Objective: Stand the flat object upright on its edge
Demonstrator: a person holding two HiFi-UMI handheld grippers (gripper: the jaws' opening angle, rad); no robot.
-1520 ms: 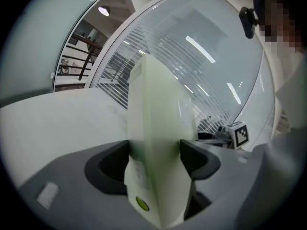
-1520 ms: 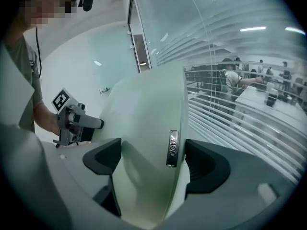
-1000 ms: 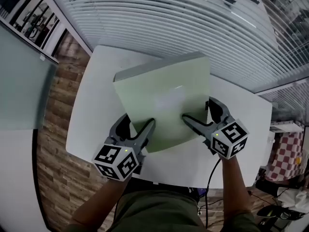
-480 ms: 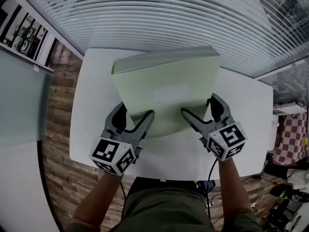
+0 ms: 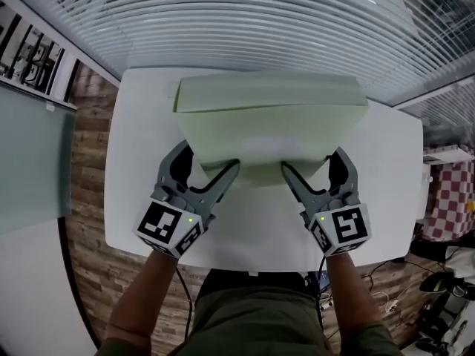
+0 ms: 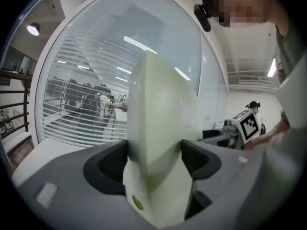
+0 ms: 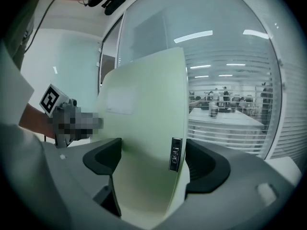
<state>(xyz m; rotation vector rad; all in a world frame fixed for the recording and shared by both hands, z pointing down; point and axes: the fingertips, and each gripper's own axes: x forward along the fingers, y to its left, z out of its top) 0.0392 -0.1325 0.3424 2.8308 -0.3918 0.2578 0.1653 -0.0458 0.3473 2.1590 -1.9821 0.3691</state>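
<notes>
A white desk (image 5: 252, 236) sits close under a wall of window blinds (image 5: 245, 21). Wood-plank floor (image 5: 85, 124) shows off the desk's left side, and a red-and-white checked cloth (image 5: 449, 199) lies off its right. Nothing else is on the desk to get in the way.

Over the middle of the desk is the flat object (image 5: 271, 124), a thick pale green slab. It is tipped up steeply, with its long top edge toward the blinds and its broad face, which carries a pale label (image 5: 263, 148), turned back to the person. I cannot tell whether its lower edge rests on the desk.

Both forearms reach in from the desk's near edge, with the marker cubes facing up and the jaws pointing away toward the blinds. The left tool (image 5: 208, 162) is at the slab's lower left corner and the right tool (image 5: 312, 162) at its lower right.

In the left gripper view, the left tool (image 6: 153, 152) has both jaws pressed against the flat object (image 6: 158, 109), which rises edge-on between them. In the right gripper view, the right tool (image 7: 153, 162) likewise clamps the flat object (image 7: 144, 119), with a small dark tag (image 7: 175, 154) on the slab's edge just beside one jaw.
</notes>
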